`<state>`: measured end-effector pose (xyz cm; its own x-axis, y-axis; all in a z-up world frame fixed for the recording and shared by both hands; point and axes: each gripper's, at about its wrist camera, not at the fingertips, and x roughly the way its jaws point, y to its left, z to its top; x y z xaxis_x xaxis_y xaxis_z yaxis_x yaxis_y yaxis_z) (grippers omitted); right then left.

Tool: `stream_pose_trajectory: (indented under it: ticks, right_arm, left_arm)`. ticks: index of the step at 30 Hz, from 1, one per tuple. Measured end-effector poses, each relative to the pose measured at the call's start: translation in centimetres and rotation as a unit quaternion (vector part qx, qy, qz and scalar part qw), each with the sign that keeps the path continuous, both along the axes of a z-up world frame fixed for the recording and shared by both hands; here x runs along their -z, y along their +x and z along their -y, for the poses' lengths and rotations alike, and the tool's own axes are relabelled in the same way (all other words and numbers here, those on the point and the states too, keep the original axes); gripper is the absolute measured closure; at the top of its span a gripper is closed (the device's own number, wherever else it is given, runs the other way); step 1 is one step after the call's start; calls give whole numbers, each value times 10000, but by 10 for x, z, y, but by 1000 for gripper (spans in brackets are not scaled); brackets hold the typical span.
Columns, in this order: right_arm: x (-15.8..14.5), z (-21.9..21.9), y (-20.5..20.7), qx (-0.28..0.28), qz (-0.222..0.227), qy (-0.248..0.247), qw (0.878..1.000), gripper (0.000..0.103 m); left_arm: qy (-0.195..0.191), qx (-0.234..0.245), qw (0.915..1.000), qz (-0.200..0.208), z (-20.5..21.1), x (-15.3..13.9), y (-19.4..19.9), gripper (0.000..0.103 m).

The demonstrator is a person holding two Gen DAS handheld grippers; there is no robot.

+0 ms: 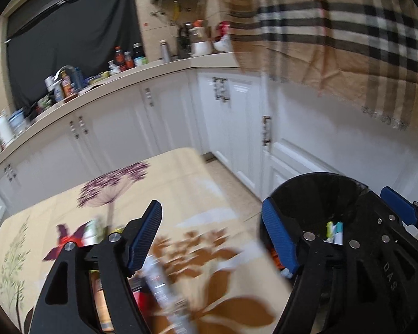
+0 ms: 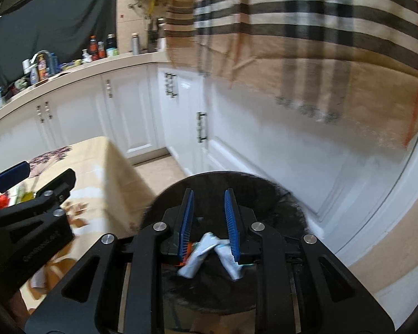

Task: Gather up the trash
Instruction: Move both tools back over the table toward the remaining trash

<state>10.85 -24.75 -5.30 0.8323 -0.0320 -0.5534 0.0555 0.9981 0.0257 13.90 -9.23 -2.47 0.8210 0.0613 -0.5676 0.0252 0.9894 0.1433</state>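
Observation:
A black trash bin (image 2: pixel 287 208) stands on the floor beside the table; it also shows in the left wrist view (image 1: pixel 315 194). My right gripper (image 2: pixel 209 222) hangs over the bin mouth, open, with a crumpled pale blue wrapper (image 2: pixel 209 253) below and between its fingers, inside the bin. My left gripper (image 1: pixel 209 239) is open and empty above the floral tablecloth (image 1: pixel 125 194). Blurred trash lies under it: a white tube-like wrapper (image 1: pixel 161 284), an orange packet (image 1: pixel 100 300) and a green-white item (image 1: pixel 90 229). The right gripper's fingers (image 1: pixel 398 203) show over the bin.
White cabinets (image 1: pixel 237 128) run behind the table and the bin. The countertop (image 1: pixel 153 69) carries bottles and a tap. A plaid cloth (image 1: pixel 334 27) hangs at the upper right. Tiled floor (image 1: pixel 231 186) lies between table and cabinets.

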Motion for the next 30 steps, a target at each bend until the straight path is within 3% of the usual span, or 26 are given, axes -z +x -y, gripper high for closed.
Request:
stream_pose_trajectory:
  ticks: [15, 30]
  right_arm:
    - [-3, -108, -33, -1291, -142, -50, 9915, 80]
    - [14, -172, -37, -2039, -662, -241, 9765, 80]
  left_arm:
    - [69, -1350, 9908, -76, -135, 5, -73, 30]
    - [-57, -2126, 9760, -472, -212, 32, -107, 30]
